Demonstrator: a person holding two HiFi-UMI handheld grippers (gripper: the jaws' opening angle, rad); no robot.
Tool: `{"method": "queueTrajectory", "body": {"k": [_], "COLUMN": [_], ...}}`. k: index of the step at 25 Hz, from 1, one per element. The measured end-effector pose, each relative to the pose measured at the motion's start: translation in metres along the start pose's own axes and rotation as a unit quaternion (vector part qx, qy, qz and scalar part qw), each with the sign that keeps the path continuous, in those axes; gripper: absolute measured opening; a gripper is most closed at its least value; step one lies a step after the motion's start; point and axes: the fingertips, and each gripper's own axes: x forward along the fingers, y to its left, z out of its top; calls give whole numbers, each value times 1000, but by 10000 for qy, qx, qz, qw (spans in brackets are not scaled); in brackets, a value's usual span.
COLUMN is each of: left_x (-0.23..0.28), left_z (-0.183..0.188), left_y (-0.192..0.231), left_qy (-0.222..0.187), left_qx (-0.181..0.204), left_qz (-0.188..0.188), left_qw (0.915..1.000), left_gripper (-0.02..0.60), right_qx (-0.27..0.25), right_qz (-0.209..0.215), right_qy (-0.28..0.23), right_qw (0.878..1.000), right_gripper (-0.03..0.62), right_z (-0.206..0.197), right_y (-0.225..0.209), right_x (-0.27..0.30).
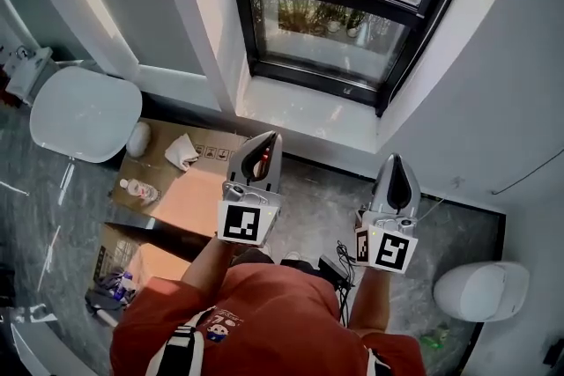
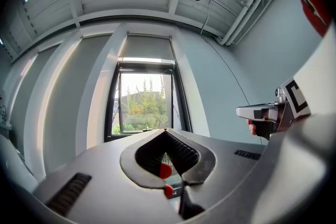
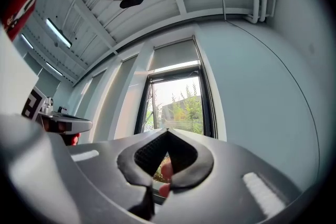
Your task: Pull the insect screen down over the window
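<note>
At the far left of the head view a white round lid (image 1: 85,113) lies on the grey floor (image 1: 317,211), and just right of it a flattened cardboard box (image 1: 189,189) carries a crumpled white cloth (image 1: 181,151) and a small clear bottle (image 1: 139,189). Right of the box, near the frame's middle, the left claw (image 1: 263,156) points up toward the window (image 1: 335,22). Its jaws are pressed together with nothing between them, as the left gripper view confirms, where the left claw (image 2: 167,136) meets at a point below the glass. The window fills the upper middle of the head view, dark-framed, with green plants plain through the pane and a pale sill (image 1: 304,114) beneath it. In the left gripper view a grey panel (image 2: 146,48) sits directly above the window frame, at the top of the opening. I cannot tell whether that is the insect screen. The glass below it shows trees sharply. Right of centre the right claw (image 1: 394,176) also points at the window, well apart from the left one; its jaws are closed on nothing, as seen in the right gripper view (image 3: 168,135). Below both, the person's red shirt (image 1: 264,321) fills the bottom edge. At the lower right a white rounded fixture (image 1: 480,291) stands on the floor by the wall.
</note>
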Motion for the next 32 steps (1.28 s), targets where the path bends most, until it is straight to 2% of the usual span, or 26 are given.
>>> {"method": "queueTrajectory", "body": {"k": [10,18,25,32], "left_x": [3,17,52,108], "left_z": [-11,-14,-16,-30], "left_y": [-20,-13,2,38], "left_qy": [142,172,42,12], "left_qx": [-25,23,-2,-157], "left_qz": [166,228,189,175], "left_qw": [9998,9996,9998,9997], "left_gripper": [5,6,5,5], "right_qx": [154,116,-25,-185], "right_qz": [205,396,407,356], "right_qy": [32,-3,-59,8], "right_qw": [9997,9991,9992,9992], "right_gripper": [9,9,9,9], "right_z": [-14,-22,-28,-46], "right_y": [-19,-16,-20,-20], "right_x": [-7,12,51,110]}}
